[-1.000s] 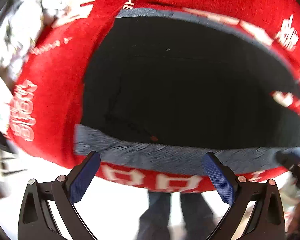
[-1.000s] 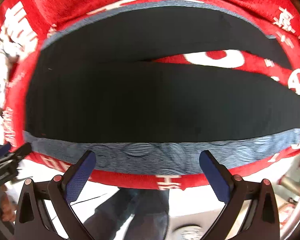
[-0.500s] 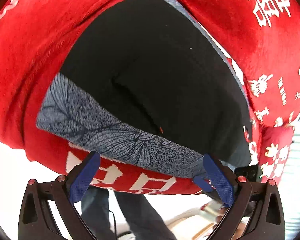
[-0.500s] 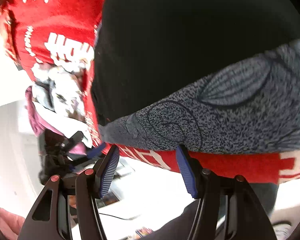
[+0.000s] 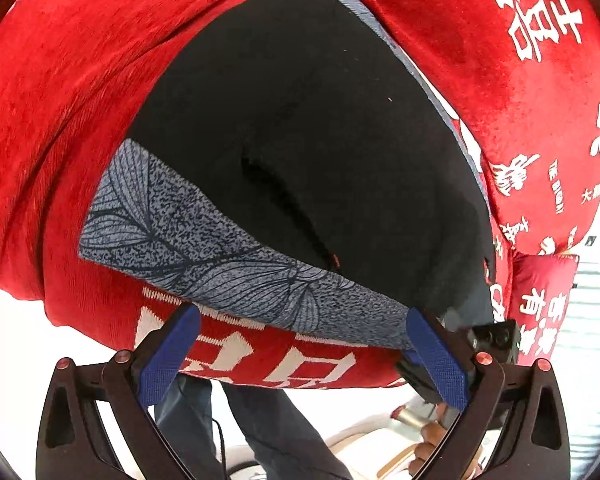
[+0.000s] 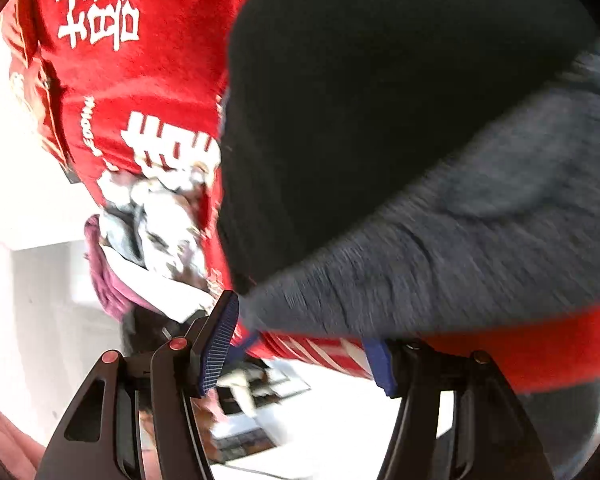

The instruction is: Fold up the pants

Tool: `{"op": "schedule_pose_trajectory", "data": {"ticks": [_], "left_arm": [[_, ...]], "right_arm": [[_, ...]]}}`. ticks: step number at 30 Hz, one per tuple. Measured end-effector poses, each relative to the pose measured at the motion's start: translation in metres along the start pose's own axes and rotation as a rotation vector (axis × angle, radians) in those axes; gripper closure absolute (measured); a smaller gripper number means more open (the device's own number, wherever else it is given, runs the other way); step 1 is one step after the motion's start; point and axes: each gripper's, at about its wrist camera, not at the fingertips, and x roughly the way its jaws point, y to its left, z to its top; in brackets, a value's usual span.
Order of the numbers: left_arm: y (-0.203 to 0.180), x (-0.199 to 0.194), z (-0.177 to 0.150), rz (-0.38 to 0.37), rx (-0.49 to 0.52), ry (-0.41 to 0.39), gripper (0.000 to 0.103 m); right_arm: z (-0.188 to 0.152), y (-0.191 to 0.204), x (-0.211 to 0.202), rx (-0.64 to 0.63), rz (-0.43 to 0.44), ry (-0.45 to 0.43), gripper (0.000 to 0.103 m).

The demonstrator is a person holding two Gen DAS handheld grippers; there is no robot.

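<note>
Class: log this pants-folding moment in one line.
left gripper: open, at waistband edge | right gripper: open, jaws just been closing, nothing pinched | pants: on red blanket

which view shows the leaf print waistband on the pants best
The left wrist view: the leaf-print waistband runs sharp across the frame, its veins clear, above the red blanket. The right wrist view shows only a motion-blurred stretch, the pattern barely readable.

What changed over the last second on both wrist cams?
Both grippers came down to the near edge of the black pants, at the grey leaf-print waistband. The right gripper narrowed its jaws around the waistband corner; a grip isn't clear. The left gripper stays wide open. The pants still lie on the red blanket.
</note>
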Motion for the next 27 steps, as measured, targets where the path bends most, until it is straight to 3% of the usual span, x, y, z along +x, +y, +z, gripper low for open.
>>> {"op": "schedule_pose_trajectory", "data": {"ticks": [2,5,7,8,11,13,17,20,22,23,26,27], "left_arm": [[0.004,-0.003,-0.001,-0.027,-0.007,-0.013,0.000],[0.016,-0.006,-0.004,-0.096,-0.036,-0.017,0.000],[0.024,-0.007,-0.006,-0.130,-0.079,-0.014,0.000],[0.028,-0.009,-0.007,-0.146,-0.097,-0.017,0.000],[0.028,-0.020,-0.009,-0.250,-0.135,-0.050,0.000],[0.023,-0.023,-0.005,-0.280,-0.126,-0.081,0.000],[0.004,-0.009,0.019,-0.208,-0.107,-0.128,0.000],[-0.001,0.001,0.029,-0.098,-0.087,-0.130,0.004],[-0.004,0.005,0.030,-0.040,-0.057,-0.124,0.011],[-0.007,0.005,0.029,-0.022,-0.034,-0.122,0.012],[-0.010,0.004,0.025,0.026,0.010,-0.104,0.023],[-0.010,0.004,0.024,0.032,0.019,-0.099,0.024]], "right_arm": [[0.005,0.006,0.018,0.008,0.030,0.017,0.038],[0.007,0.016,0.052,0.041,0.058,0.110,0.039],[0.005,0.022,0.069,0.072,0.056,0.168,0.067],[0.004,0.024,0.073,0.081,0.047,0.181,0.088],[0.002,0.034,0.066,0.122,0.154,0.165,0.089],[0.002,0.042,0.060,0.118,0.206,0.172,0.090],[-0.002,0.063,0.065,0.014,0.160,0.252,0.090],[-0.004,0.060,0.073,-0.060,0.041,0.298,0.089],[-0.003,0.047,0.061,-0.078,-0.050,0.270,0.085],[-0.002,0.040,0.051,-0.074,-0.078,0.251,0.081],[-0.002,0.008,-0.004,-0.016,-0.142,0.117,0.048],[-0.003,-0.002,-0.018,0.005,-0.133,0.083,0.048]]}}
